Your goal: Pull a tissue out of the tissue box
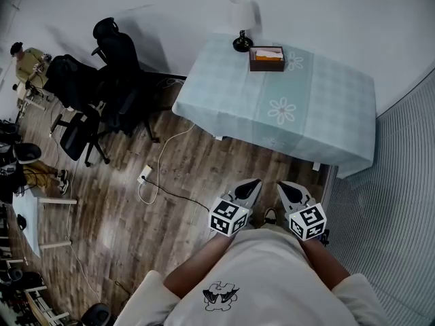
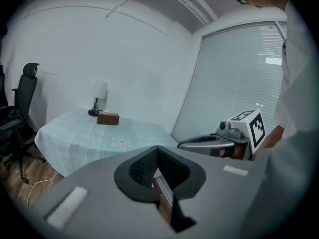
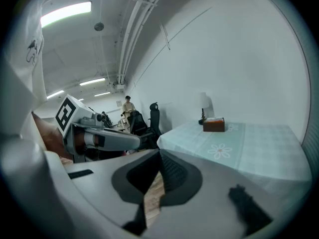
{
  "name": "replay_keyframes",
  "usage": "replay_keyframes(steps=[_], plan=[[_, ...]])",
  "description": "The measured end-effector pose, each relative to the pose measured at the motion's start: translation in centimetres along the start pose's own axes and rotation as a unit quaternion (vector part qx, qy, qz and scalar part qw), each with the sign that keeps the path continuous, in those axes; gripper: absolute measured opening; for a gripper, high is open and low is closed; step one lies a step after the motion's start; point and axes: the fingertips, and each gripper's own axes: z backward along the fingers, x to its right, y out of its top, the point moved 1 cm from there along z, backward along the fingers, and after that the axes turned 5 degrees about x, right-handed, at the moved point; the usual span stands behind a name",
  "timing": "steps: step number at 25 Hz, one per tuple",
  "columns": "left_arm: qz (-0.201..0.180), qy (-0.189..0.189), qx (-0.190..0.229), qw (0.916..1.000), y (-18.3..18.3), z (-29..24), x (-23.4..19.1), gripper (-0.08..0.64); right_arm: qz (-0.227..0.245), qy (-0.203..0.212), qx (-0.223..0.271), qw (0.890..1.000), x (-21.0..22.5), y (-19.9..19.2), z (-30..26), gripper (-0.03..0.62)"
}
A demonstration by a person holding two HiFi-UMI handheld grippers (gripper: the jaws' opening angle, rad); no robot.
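A brown tissue box [image 1: 266, 58] with a pale tissue showing at its top stands near the far edge of a table covered in a light green cloth [image 1: 285, 107]. The box [image 2: 108, 118] shows small and far off in the left gripper view, and the same box [image 3: 213, 125] is just as distant in the right gripper view. My left gripper [image 1: 250, 187] and right gripper [image 1: 291, 190] are held close to my body over the wood floor, well short of the table. Both are shut with nothing between the jaws.
A black-based lamp with a white shade [image 1: 242, 20] stands just left of the box. Black office chairs [image 1: 102, 94] crowd the left side, and a white cable with a power strip [image 1: 145, 176] lies on the floor. A ribbed blind wall [image 1: 394, 202] runs along the right.
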Motion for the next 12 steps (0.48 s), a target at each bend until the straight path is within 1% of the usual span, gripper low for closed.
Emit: replay_keyframes(steps=[5, 12], plan=[[0.007, 0.007, 0.004, 0.9999, -0.2, 1.4, -1.8, 0.006, -0.016, 0.006, -0.010, 1.000, -0.9, -0.8, -1.6, 0.008], [0.021, 0.003, 0.010, 0.9997, -0.6, 3.5, -5.3, 0.006, -0.001, -0.005, -0.017, 1.000, -2.9, -0.6, -4.8, 0.008]])
